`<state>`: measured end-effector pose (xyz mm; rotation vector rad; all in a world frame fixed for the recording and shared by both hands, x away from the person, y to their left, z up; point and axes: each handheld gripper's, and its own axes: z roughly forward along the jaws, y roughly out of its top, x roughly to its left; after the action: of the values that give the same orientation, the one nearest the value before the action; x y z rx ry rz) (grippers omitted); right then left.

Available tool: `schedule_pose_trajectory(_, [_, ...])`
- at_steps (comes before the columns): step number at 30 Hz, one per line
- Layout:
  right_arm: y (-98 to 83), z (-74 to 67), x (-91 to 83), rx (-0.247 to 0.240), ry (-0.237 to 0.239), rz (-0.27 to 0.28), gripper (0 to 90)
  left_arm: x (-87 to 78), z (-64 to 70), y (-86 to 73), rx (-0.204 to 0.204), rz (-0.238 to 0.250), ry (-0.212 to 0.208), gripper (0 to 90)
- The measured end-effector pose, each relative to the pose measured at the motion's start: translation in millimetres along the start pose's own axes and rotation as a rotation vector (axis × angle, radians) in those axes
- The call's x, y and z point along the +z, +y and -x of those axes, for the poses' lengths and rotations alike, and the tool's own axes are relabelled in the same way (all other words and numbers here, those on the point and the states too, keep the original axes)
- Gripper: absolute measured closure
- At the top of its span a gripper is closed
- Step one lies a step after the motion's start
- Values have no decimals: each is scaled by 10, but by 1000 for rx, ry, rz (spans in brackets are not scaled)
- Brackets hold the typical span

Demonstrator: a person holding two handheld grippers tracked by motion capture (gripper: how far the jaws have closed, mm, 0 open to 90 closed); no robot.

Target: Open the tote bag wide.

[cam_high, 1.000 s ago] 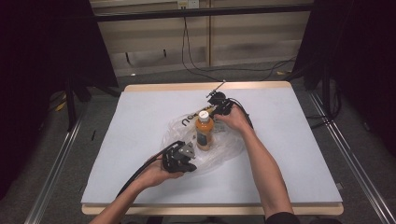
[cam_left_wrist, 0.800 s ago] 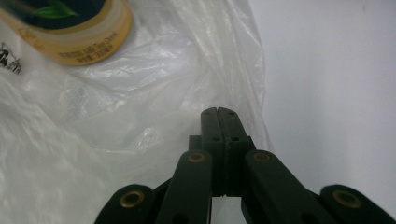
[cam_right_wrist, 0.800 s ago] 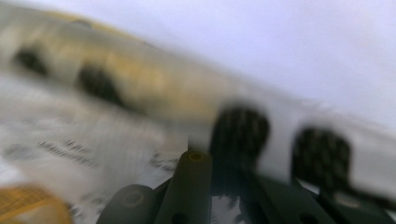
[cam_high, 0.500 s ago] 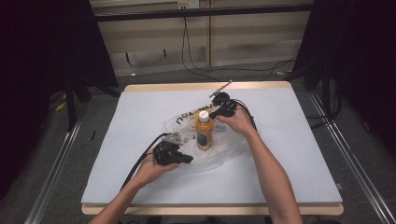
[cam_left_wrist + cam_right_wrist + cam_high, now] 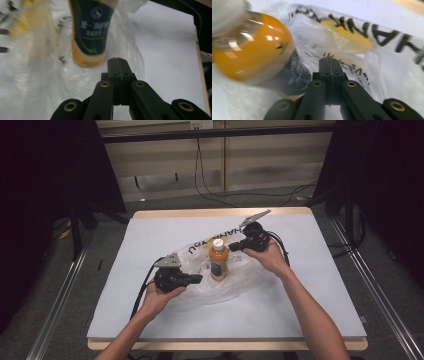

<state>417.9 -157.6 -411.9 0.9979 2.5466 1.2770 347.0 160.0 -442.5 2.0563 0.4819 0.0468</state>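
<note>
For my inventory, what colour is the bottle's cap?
White cap on the orange bottle, clearest in the high view.

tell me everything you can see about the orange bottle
The orange bottle stands upright near the middle of the table, on a crumpled clear plastic bag with black lettering. It looks like glossy plastic holding orange liquid, with a white cap, rounded shoulders and a dark label printed in white characters around its body. The left gripper and right gripper sit close on either side, jaws pressed together, neither gripping it. Whether the bag film covers any of it cannot be told.
</note>
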Motion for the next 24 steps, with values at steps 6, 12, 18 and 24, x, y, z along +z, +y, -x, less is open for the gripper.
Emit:
schedule_pose_trajectory(6, [-167,-27,-326,18,-21,122,900,-147,92,23,31,53,54,900])
schedule_pose_trajectory(12, [-425,-150,-609,36,-45,235,646,-307,129,-12,43,107,110,672])
schedule_pose_trajectory(18, [-647,-258,-891,49,-100,329,293,-464,152,-1,2,188,168,397])
schedule_pose_trajectory(24, [-799,-331,-1104,84,-154,387,64,-594,159,-79,-34,175,233,184])
